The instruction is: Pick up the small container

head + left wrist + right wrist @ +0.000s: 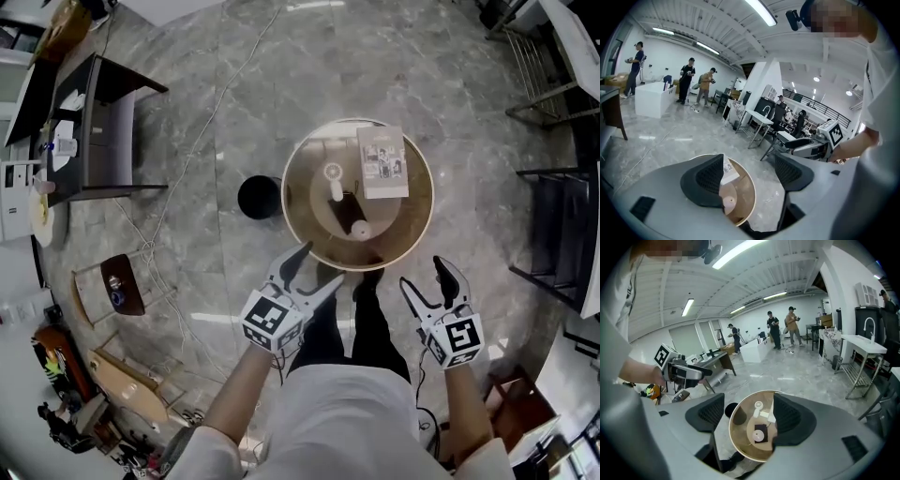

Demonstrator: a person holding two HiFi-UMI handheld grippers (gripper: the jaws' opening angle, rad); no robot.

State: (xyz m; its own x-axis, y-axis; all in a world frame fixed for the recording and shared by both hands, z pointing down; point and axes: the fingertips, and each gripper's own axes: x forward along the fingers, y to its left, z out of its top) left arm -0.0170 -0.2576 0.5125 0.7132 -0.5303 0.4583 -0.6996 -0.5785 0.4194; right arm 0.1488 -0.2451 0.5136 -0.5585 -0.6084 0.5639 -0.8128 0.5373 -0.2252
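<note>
A round wooden table (pixel 412 220) stands in front of me. On it a small white container (pixel 361 229) sits near the front edge, next to a dark square object (pixel 348 202). The container also shows in the right gripper view (pixel 758 436) and the left gripper view (pixel 727 201). Farther back are a white bottle-like item (pixel 334 178) and a printed booklet (pixel 382 161). My left gripper (pixel 322 267) (pixel 750 173) hangs open just short of the table's near edge. My right gripper (pixel 422 274) (pixel 747 416) is open too, lower right of the table. Neither holds anything.
A black round bin (pixel 260 197) stands on the marble floor just left of the table. A dark side table (pixel 103 122) and a wooden chair (pixel 122 284) are at the far left, and metal racks (pixel 553 225) at the right. Several people stand far off (pixel 689 79).
</note>
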